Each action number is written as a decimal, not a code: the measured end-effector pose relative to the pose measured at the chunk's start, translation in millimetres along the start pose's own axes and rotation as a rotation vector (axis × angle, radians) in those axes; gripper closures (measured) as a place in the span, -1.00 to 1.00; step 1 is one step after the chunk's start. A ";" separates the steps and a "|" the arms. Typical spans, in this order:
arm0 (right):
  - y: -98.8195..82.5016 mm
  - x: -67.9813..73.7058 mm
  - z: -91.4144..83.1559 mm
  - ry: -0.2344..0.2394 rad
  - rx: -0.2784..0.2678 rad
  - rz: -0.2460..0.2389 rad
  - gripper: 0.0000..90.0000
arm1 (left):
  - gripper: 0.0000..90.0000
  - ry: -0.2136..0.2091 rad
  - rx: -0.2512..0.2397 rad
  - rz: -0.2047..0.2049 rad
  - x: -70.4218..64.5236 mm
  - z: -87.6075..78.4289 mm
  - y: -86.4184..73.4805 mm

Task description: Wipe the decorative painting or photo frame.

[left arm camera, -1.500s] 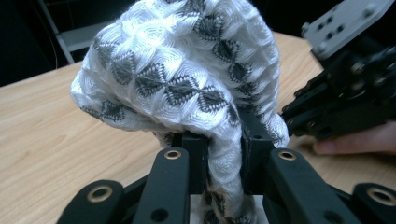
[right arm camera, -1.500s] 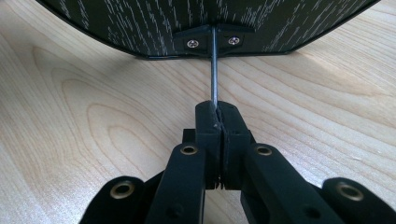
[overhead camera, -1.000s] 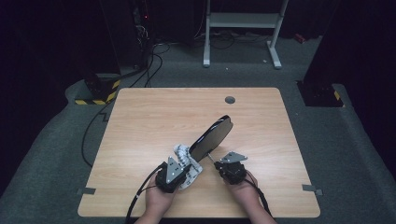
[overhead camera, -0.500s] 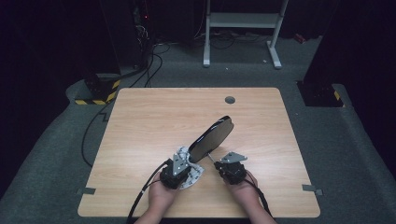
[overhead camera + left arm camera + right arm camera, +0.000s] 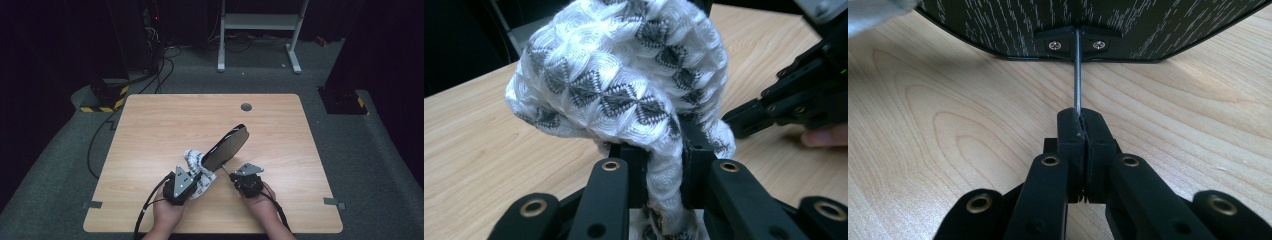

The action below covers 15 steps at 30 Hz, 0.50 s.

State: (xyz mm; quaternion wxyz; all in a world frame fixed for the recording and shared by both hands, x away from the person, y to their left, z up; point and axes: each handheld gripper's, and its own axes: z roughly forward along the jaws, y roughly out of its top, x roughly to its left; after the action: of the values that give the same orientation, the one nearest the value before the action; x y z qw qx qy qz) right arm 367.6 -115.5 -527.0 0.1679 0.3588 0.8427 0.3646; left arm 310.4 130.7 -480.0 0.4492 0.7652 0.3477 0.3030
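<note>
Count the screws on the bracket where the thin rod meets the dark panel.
2. In the right gripper view, one screw sits left of the rod and one screw right of it, on the bracket at the dark panel's edge. Others may be hidden.

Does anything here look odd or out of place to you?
Nothing broken or spilled. The dark oval board stands tilted, held up by its thin rod in the right gripper. The left gripper pinches a patterned cloth.

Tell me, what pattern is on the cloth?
The cloth is white with grey diamond shapes, clearest in the left gripper view.
</note>
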 end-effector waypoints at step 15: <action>0.0 -1.4 0.0 0.002 -0.001 0.007 0.98 | 0.72 0.000 0.207 0.002 5.6 45.4 -27.1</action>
State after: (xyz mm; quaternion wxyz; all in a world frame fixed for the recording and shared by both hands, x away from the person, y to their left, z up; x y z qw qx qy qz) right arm 368.6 -116.5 -527.0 0.1657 0.3613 0.8414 0.3661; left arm 341.8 123.2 -522.2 0.3675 0.8079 0.3762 0.2660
